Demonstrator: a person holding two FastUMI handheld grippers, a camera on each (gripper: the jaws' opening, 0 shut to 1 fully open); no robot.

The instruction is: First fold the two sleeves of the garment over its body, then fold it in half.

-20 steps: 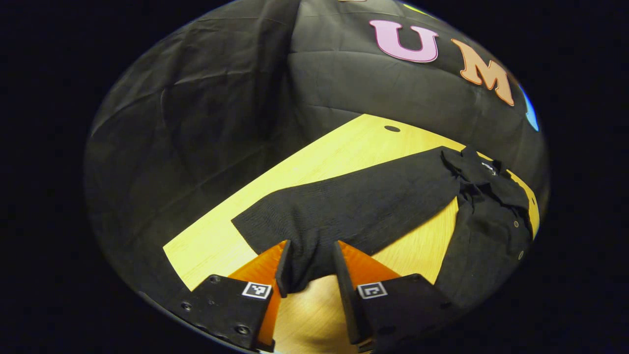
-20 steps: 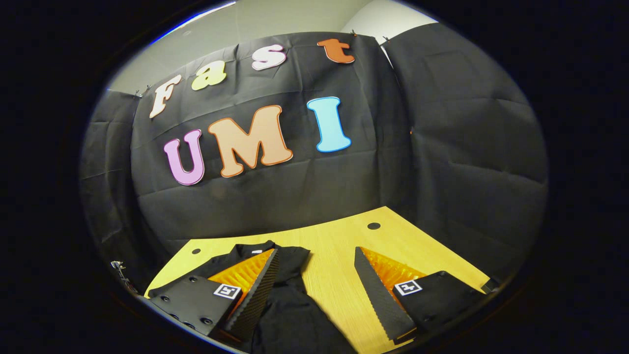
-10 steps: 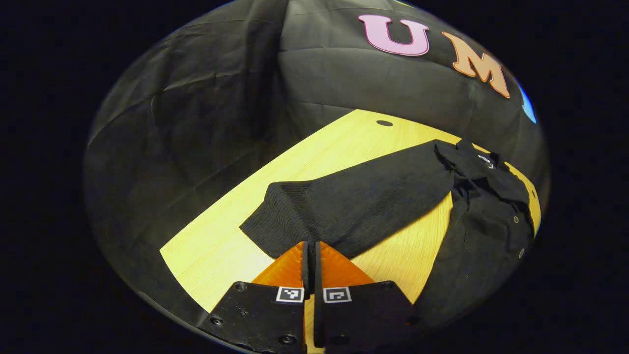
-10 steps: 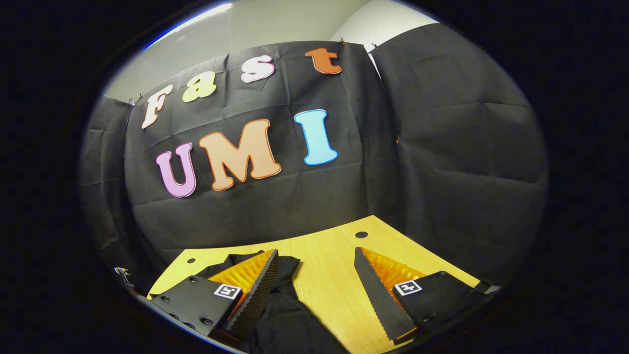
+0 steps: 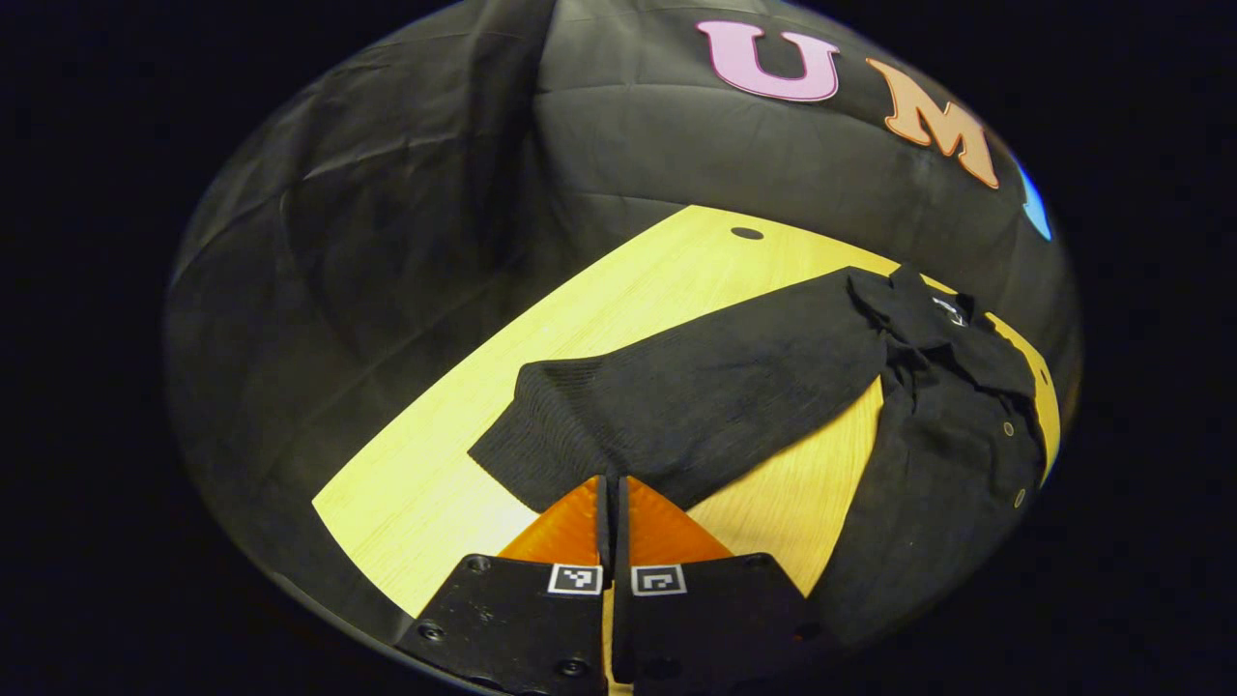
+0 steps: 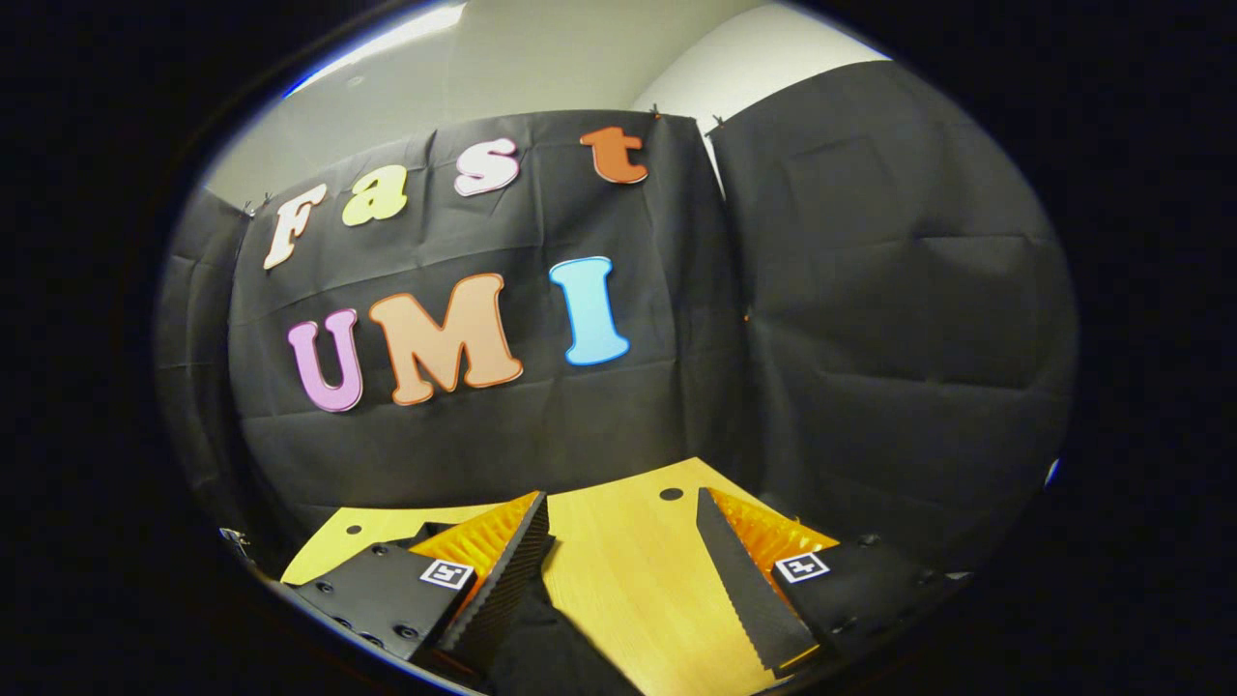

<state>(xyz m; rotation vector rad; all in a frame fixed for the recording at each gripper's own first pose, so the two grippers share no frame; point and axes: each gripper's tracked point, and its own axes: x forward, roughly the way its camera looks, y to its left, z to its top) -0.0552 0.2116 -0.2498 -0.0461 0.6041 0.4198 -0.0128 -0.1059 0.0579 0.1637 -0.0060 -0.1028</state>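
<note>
A black long-sleeved garment lies on the yellow wooden table [image 5: 667, 280]. Its body [image 5: 937, 474] and collar [image 5: 923, 309] are at the right of the left gripper view. One sleeve [image 5: 696, 396] stretches from there toward me, its ribbed cuff [image 5: 541, 425] slightly raised. My left gripper [image 5: 611, 480] is shut on the sleeve's near edge close to the cuff. In the right gripper view, my right gripper [image 6: 620, 498] hangs open above the table [image 6: 628, 570] with nothing between its fingers. A bit of the black garment [image 6: 541, 652] shows beneath its left finger [image 6: 512, 561].
The booth's black cloth wall stands close behind the table on the far and left sides. Small round holes in the tabletop [image 5: 746, 233] [image 6: 671, 494] sit near its far edge. Bare wood lies left of the sleeve [image 5: 416, 493].
My left gripper went from open around the sleeve to shut on it, and the cuff rose slightly. The right gripper tilted upward, so less of the garment shows beneath it.
</note>
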